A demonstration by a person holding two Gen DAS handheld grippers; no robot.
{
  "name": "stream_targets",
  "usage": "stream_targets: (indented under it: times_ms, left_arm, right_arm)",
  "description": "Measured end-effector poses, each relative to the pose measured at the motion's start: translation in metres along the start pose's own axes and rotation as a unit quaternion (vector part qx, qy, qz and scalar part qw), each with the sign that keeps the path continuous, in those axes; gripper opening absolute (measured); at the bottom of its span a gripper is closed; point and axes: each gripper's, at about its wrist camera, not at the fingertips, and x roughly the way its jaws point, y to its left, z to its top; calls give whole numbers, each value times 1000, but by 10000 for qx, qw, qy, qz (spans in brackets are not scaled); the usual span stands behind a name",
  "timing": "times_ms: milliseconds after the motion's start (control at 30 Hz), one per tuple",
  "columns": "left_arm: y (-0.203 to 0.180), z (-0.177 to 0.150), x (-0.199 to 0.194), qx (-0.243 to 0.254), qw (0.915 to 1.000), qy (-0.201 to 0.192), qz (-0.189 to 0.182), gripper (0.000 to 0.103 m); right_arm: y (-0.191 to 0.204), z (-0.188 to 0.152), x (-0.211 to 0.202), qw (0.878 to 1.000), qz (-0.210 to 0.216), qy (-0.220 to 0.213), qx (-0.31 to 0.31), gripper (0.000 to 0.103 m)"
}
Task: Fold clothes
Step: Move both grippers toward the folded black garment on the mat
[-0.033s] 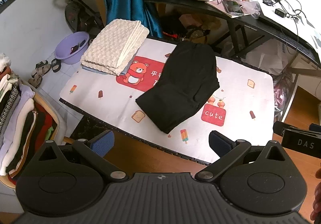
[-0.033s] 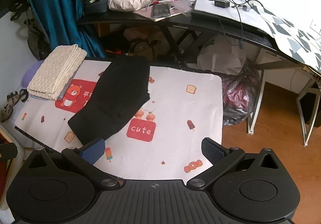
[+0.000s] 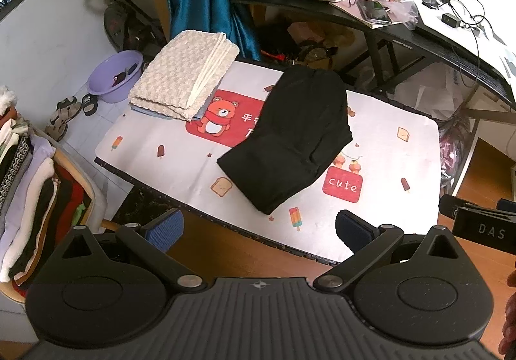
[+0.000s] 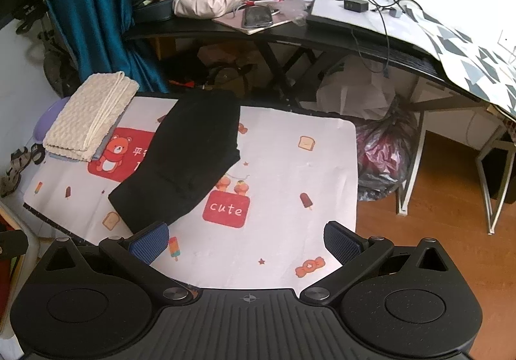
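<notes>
black garment (image 3: 292,137): folded up into a chunky bundle, lying diagonally across the middle of the cartoon mat (image 3: 387,147), covering part of the red bear panel so the printed characters there are cut off. honestly can't tell if it's trousers or a top, it's just solid black with barely any detail

left gripper (image 3: 258,228): jaws spread wide with nothing between them, blue pads hanging over the near edge of the mat, well short of the garment

right gripper (image 4: 246,239): same deal, fingers apart and empty, over the near end of the mat; its left pad overlaps the garment's near corner in the view, can't tell if it's actually touching

cream towel (image 3: 185,86): folded stack at the far left corner of the mat, sitting on something pale blue that only peeks out at the edge

clothes pile (image 3: 29,189): stacked on a chair left of the mat, cut off by the frame, can't count the pieces

purple basin (image 3: 114,74): on the floor beyond the mat's left end, dark stuff inside, too small to make out

black desk (image 4: 290,34): behind the mat, cluttered with a beige bag, bottles, cables; labels unreadable
</notes>
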Motion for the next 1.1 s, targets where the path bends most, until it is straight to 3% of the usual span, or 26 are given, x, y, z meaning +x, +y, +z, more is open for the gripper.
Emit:
stream_targets:
  times_ms: [433, 733, 1100]
  left_arm:
    - [-22, 5, 11, 12, 9999, -56, 141, 103]
    - [-35, 11, 15, -43, 9997, -51, 234, 103]
    - [-58, 21, 14, 217, 9990, -162, 353, 103]
  right_arm:
    - [-18, 14, 11, 9998, 186, -17, 105, 102]
    - [-30, 23, 20, 9994, 214, -268, 0, 102]
    - [-48, 37, 29, 9994, 222, -246, 47, 102]
